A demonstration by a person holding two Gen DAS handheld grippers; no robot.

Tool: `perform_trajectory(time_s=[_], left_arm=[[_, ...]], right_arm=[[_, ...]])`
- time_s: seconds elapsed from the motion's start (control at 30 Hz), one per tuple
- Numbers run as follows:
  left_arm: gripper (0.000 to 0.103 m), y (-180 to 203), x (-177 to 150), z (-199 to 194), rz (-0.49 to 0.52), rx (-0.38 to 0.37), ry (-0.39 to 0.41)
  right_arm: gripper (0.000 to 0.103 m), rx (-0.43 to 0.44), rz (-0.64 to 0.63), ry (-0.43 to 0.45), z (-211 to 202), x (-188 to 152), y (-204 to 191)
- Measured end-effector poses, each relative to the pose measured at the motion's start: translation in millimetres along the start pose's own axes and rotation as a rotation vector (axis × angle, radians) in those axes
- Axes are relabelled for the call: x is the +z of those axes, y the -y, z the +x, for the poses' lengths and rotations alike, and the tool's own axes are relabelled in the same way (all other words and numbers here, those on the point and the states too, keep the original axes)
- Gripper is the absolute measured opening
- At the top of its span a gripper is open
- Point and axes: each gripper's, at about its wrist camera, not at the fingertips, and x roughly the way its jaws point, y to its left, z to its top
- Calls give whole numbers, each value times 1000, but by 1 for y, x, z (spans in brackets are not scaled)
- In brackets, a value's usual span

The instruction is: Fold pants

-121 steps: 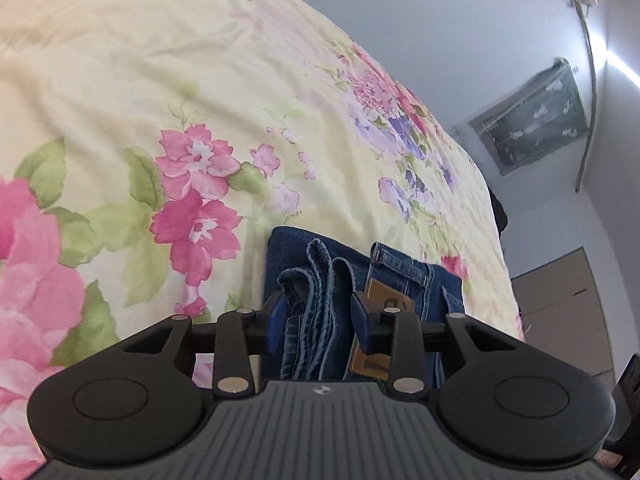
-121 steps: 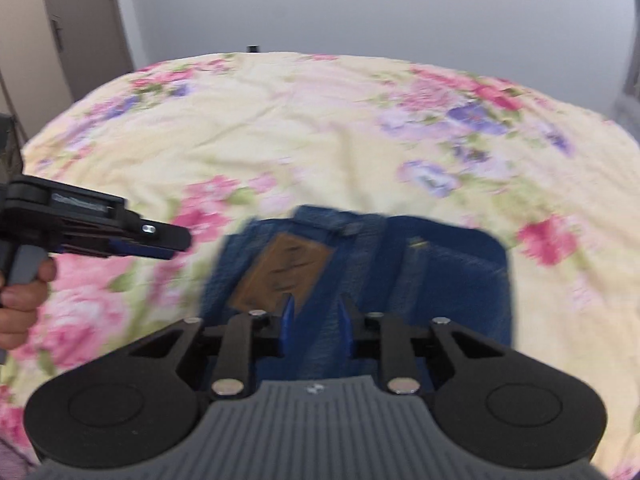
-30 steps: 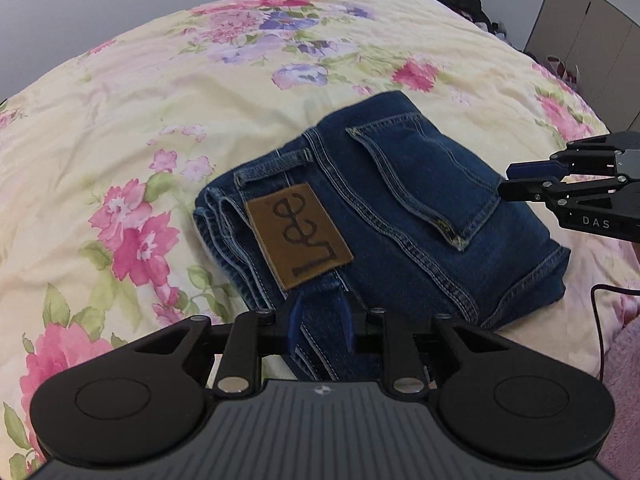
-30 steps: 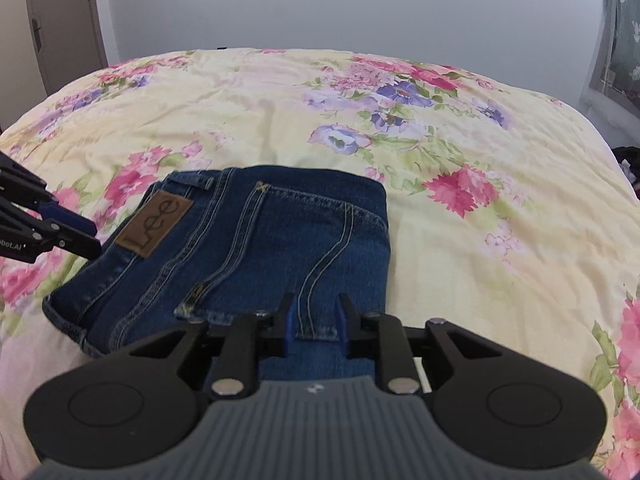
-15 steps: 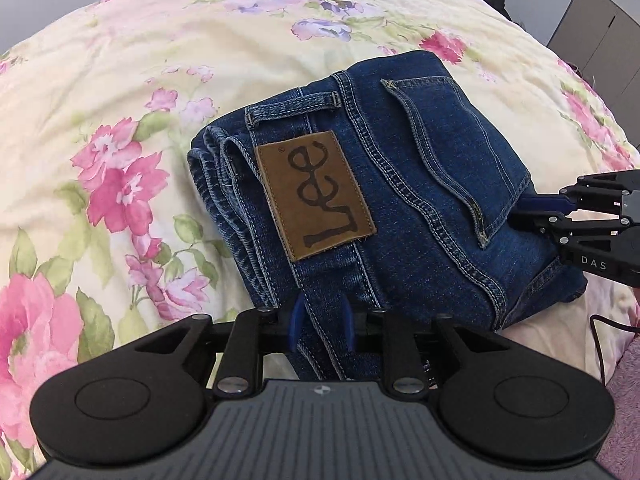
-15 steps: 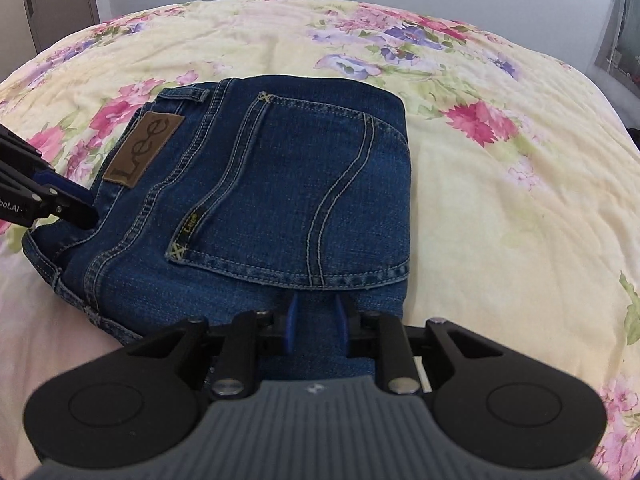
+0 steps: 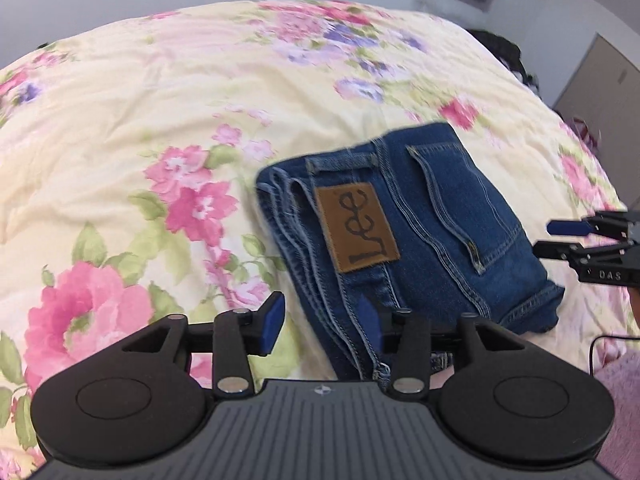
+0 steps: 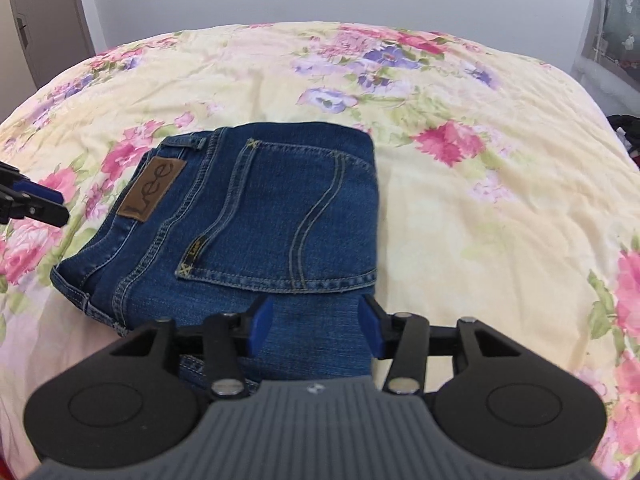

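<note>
The blue jeans (image 7: 424, 236) lie folded into a compact rectangle on the floral bed, back pocket and brown Lee patch (image 7: 356, 228) facing up. They also show in the right wrist view (image 8: 256, 220). My left gripper (image 7: 320, 320) is open and empty, just off the waistband end of the jeans. My right gripper (image 8: 314, 324) is open and empty, its jaws wide above the near edge of the folded jeans. Each gripper's tips show at the edge of the other's view: the right one (image 7: 560, 236) and the left one (image 8: 44, 204).
The pale yellow floral bedspread (image 8: 460, 208) spreads all around the jeans. A door (image 8: 36, 16) stands at the far left. A window (image 8: 616, 28) is at the far right. Closet doors (image 7: 600, 80) and dark items (image 7: 504, 52) lie beyond the bed.
Both grippers have opened and let go of the jeans, then pulled back a little. The folded jeans now rest on the bed.
</note>
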Motion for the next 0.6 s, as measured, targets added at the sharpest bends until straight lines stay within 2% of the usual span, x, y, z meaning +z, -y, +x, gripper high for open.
perform_trajectory(time_s=[0.13,0.2,0.37,0.47,0.5,0.6], left_arm=[[66,-11,7,-7,-84,-16,46],[71,-18,9,-9,-132,-29,72],[83,-35,12,-4,-275,-88,147],[84,-45,7,9,-378,-126,185],[84,-49,6,15,-419,-137,185],[84,-60,2,37,-525,-184,178]], right_arm=[[53,-22,49,6,-8,9,10],[58,-21,104,-2,-9,14,19],[63,7,258,-21,-1,28,41],[66,21,300,-32,11,34,51],[69,22,303,-32,15,35,53],[69,39,334,-39,30,38,62]])
